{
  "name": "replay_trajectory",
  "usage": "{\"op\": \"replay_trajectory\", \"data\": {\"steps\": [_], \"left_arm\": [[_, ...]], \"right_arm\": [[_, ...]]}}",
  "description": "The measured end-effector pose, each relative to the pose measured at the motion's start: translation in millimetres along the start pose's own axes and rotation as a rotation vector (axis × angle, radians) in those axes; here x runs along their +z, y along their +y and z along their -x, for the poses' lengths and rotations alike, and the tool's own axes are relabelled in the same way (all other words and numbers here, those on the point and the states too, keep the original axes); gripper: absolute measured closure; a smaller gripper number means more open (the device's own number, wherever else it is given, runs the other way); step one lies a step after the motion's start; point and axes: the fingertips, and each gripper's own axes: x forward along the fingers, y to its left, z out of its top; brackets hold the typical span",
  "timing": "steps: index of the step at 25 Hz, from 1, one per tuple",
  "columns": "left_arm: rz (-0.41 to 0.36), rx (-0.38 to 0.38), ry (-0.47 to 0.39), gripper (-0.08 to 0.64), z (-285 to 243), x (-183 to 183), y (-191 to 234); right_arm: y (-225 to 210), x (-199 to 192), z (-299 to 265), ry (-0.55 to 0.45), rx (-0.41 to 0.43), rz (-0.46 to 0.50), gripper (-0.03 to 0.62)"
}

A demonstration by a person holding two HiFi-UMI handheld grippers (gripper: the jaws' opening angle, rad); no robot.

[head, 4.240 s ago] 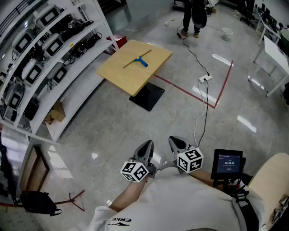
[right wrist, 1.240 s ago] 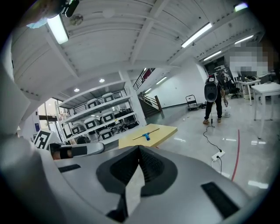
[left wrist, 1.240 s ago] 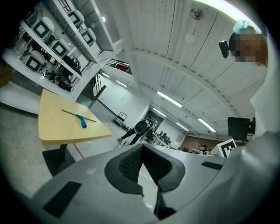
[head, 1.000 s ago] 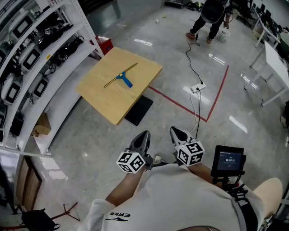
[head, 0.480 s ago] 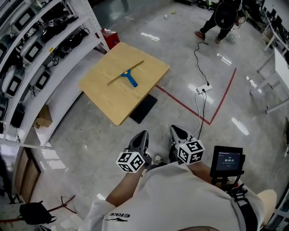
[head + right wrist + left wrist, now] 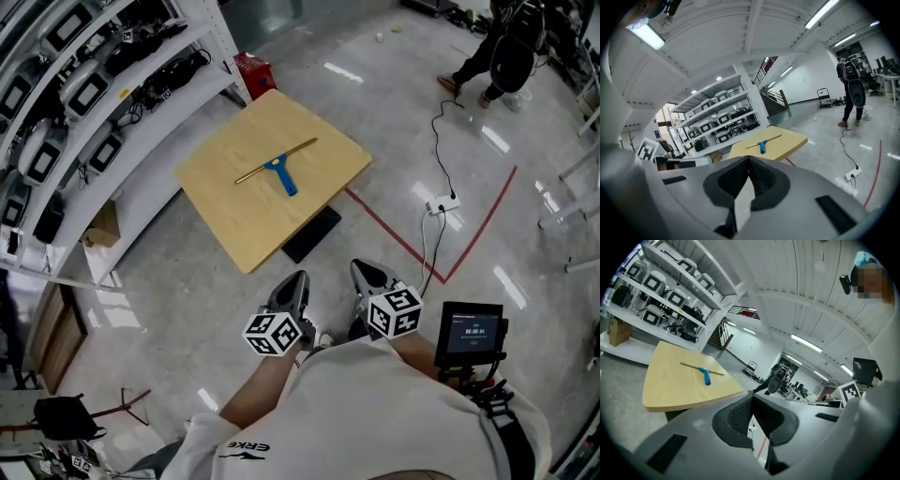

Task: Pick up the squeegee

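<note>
Squeegee (image 6: 278, 165) lies flat on the wooden table (image 6: 234, 230), about mid-top and a little toward the far side, well in from every edge. It is T-shaped: a long thin brass-coloured blade bar (image 6: 253, 172) with a short blue handle (image 6: 287, 182) pointing back my way. I see nothing else on the top.

Both tools are held close in front of my chest, well apart from the table. Left gripper (image 6: 295, 281): jaws together, nothing between them. Right gripper (image 6: 368, 274): the same, closed and empty. Either would need opening before any grasp.

Handling, my estimate:
- Light and stiff, so one gripper should carry it.
- The bar sits low against the top and looks too thin to pinch cleanly.
- The handle is thicker and stands a bit prouder, so I'd take it there, near the joint with the bar, to keep the long bar from swinging.
- The plastic is probably smooth, so a firm squeeze is needed.

Room:
- The table is turned corner-on to me, and the floor (image 6: 187, 300) between us is open.
- A shelving rack (image 6: 94, 112) crowds the table's left side, and a red crate (image 6: 251, 70) sits beyond its far corner.
- On the right, a cable (image 6: 433, 159) runs to a power strip (image 6: 441, 204) by the red tape line (image 6: 394, 234), which is a tripping risk.
- A person (image 6: 506, 56) stands far off, top right.
- The near-right side looks like the freest way in.
</note>
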Motion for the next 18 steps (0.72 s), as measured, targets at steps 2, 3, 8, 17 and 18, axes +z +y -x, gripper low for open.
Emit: {"op": "replay_trajectory", "data": {"steps": [2,3,8,17,18], "left_arm": [[0.006,0.027,0.001,0.557,-23.8,3.9,0.6],[0.008,0.04,0.002,0.557,-31.8,4.3,1.6],[0.001,0.094,-0.01,0.557,-62.4,8.5,3.5],[0.015,0.219,-0.065,0.557,-72.0,14.6,16.4],[0.02,0.233,-0.069,0.557,-70.6,16.0,19.6]], "right_arm": [[-17.8,10.6,-13.5,0.022,0.027,0.009,0.589],[-23.9,13.5,-18.6,0.031,0.039,0.014,0.589],[-48.9,27.4,-38.5,0.055,0.094,0.036,0.589],[-66.5,34.5,-77.7,0.103,0.197,0.07,0.589],[-65.4,35.0,-82.6,0.111,0.204,0.072,0.589]]}}
